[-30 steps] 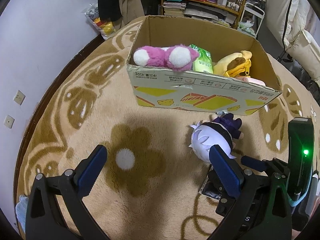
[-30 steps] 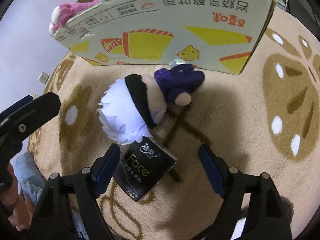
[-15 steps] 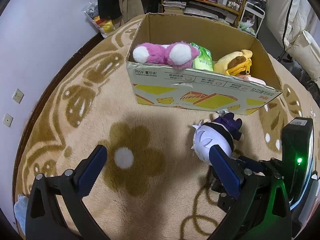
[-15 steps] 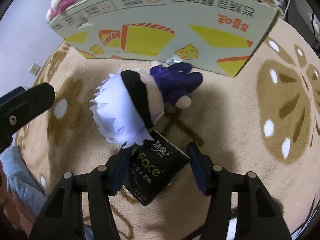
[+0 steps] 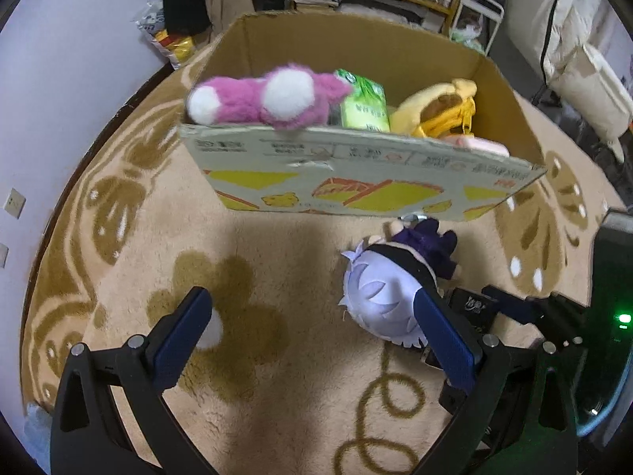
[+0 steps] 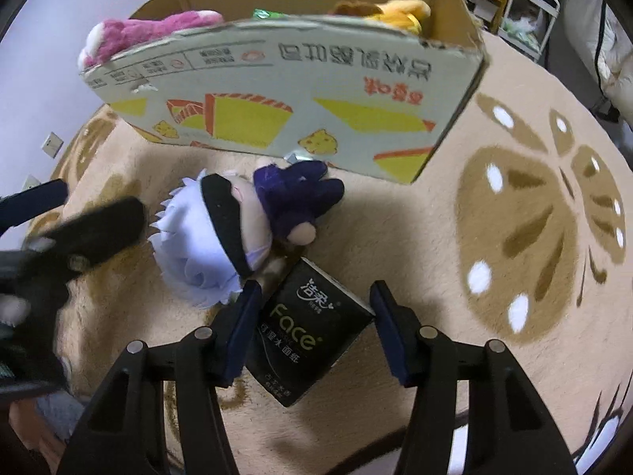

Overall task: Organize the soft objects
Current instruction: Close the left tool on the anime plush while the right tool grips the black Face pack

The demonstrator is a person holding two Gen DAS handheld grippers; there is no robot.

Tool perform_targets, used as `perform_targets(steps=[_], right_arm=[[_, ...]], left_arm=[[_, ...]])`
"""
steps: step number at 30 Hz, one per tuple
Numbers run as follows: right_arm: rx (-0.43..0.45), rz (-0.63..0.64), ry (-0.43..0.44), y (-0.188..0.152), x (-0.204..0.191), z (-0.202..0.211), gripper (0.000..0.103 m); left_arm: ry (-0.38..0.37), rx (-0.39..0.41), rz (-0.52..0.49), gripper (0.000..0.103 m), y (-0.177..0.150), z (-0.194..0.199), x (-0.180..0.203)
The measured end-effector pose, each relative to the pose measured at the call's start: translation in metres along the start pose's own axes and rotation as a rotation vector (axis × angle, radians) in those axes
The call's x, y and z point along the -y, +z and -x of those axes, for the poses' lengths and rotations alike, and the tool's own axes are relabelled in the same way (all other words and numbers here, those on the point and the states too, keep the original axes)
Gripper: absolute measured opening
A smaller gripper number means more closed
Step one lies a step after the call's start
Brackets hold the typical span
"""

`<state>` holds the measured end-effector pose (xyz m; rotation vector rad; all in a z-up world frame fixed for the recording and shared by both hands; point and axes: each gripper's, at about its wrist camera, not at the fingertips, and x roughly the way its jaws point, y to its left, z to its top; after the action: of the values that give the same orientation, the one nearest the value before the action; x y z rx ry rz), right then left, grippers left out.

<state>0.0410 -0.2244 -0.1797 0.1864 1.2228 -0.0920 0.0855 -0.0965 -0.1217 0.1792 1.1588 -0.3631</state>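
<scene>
Fingers [image 6: 245, 328] clamp the black tissue pack [image 6: 306, 334]; plush doll [image 6: 221, 237] crowds alongside.

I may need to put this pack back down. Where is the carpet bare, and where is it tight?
Bare carpet runs right of the black tissue pack, beyond the cardboard box corner. Also left of the white-haired doll, around the brown flower. Tight between doll, pack and box front.

- My left gripper [image 6: 59, 237] smears into a dark blur at the right camera's left edge.
- My blue finger [image 5: 445, 340] covers part of the white-haired doll [image 5: 379, 297] and most of the black tissue pack [image 5: 472, 306].
- The box wall [image 5: 356, 166] hides the lower parts of the toys inside.
</scene>
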Motion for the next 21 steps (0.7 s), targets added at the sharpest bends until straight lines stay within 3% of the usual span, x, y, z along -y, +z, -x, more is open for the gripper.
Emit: perform_targets(steps=[21], right_arm=[[-0.012,-0.037,0.028,-0.008,0.012,0.001,0.06]], left_arm=[[-0.032,-0.074,-0.072,0.101,0.008,-0.042,0.029]])
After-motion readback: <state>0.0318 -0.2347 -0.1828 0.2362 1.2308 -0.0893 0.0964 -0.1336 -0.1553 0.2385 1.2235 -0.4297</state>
